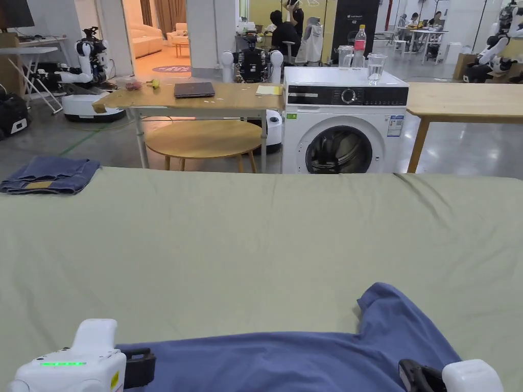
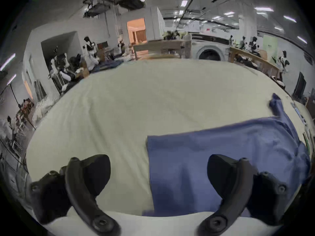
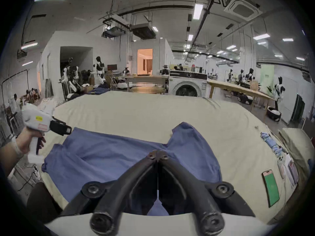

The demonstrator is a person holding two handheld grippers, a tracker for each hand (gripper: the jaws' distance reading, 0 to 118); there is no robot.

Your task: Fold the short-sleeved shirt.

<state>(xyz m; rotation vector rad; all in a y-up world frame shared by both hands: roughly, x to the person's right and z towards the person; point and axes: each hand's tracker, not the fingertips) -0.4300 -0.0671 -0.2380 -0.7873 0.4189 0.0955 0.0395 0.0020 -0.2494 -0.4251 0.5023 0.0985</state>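
The blue short-sleeved shirt [image 1: 286, 360] lies on a big bed covered with a pale green sheet [image 1: 245, 240]. It is at the near edge of the bed, at about 6 o'clock in the head view. One sleeve [image 1: 380, 301] sticks up toward 1 o'clock. The shirt lies fairly flat, with some wrinkles, and it does not look folded yet.

The left tongs [image 2: 158, 175] are wide apart and hold nothing. In the left gripper view one jaw is over the bare sheet and the other is over the shirt, so the straight edge of the shirt [image 2: 149, 171] runs between them. The right tongs [image 3: 158, 154] are squeezed tight together. Their tips are right at the spot where the sleeve meets the body of the shirt. I cannot tell if any cloth is pinched between them or if they are just resting on top.

Here is what could go wrong. If the right tongs have only a tiny bit of cloth, the shirt may slip out when it is lifted. If the left tongs close too far to the side, they may grab the sheet too and pull it up with the shirt. The shirt is very close to the edge of the bed, so a pull toward the person could make it slide off. Lifting one side faster than the other could make a crooked fold.

A folded dark blue cloth [image 1: 48, 175] sits far away at 10 o'clock, well out of the way.
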